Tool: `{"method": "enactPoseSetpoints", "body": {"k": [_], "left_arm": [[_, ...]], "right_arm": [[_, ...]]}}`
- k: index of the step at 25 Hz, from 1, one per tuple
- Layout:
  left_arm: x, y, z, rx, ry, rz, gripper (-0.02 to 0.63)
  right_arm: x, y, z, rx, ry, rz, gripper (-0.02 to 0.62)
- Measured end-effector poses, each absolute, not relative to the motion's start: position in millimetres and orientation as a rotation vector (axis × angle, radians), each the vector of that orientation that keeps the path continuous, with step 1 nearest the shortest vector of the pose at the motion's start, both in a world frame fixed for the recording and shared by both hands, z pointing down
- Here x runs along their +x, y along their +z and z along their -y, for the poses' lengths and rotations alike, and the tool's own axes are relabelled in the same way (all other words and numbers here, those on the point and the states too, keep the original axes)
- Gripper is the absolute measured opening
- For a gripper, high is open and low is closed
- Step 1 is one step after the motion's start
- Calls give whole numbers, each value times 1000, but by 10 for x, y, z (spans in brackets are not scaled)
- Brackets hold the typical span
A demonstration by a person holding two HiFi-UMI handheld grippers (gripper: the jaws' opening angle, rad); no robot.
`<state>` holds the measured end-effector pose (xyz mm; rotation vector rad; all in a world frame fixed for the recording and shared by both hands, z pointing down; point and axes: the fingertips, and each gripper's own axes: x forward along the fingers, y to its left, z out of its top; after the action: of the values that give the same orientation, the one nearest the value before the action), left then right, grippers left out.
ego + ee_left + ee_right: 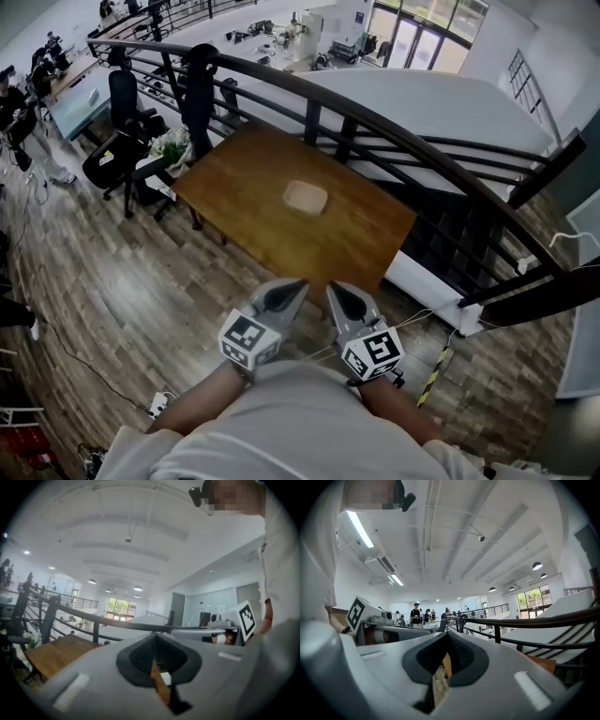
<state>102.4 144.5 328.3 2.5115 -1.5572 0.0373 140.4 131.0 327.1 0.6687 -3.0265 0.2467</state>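
Observation:
My left gripper (281, 292) and right gripper (343, 298) are held side by side close to my body, above the wood-plank floor. Both point at the near edge of a brown wooden table (366, 239). On the middle of that table lies a pale, flat, rounded-square object (306, 197), well beyond both grippers. In the left gripper view the left gripper (159, 670) has its jaws together with only a thin slit, and nothing in them. The right gripper (439, 670) looks the same, shut and empty. Each gripper's marker cube (247, 616) (356, 612) shows in the other's view.
A dark curved railing (375, 122) runs behind and to the right of the table. Black office chairs (122, 150) and a plant (173, 145) stand at the table's left end. A yellow-black striped strip (433, 375) and cables lie on the floor at right, a power strip (157, 405) at left.

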Motion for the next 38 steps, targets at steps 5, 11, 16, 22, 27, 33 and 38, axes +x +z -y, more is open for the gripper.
{"method": "enactPoseSetpoints", "body": {"k": [5, 11, 16, 22, 27, 33, 38], "left_arm": [[92, 3068, -1323, 2549, 37, 1541, 3], [-650, 3107, -1232, 2540, 37, 1513, 3], [-941, 3236, -1064, 2519, 24, 1481, 3], [-1125, 3305, -687, 2519, 19, 1474, 3], [-1061, 3311, -356, 2507, 30, 1478, 3], [-930, 3313, 171, 2523, 20, 1471, 3], [-662, 3311, 560, 2546, 14, 1443, 3]], "right_arm": [[531, 3067, -1150, 734, 226, 3032, 6], [-227, 3096, -1105, 742, 229, 3024, 6], [-514, 3166, -940, 758, 259, 2982, 6], [-696, 3291, -557, 760, 267, 2969, 5], [-644, 3235, -206, 739, 245, 2985, 6], [-475, 3237, 315, 767, 269, 2993, 6], [-231, 3267, 688, 786, 276, 2996, 6]]}}
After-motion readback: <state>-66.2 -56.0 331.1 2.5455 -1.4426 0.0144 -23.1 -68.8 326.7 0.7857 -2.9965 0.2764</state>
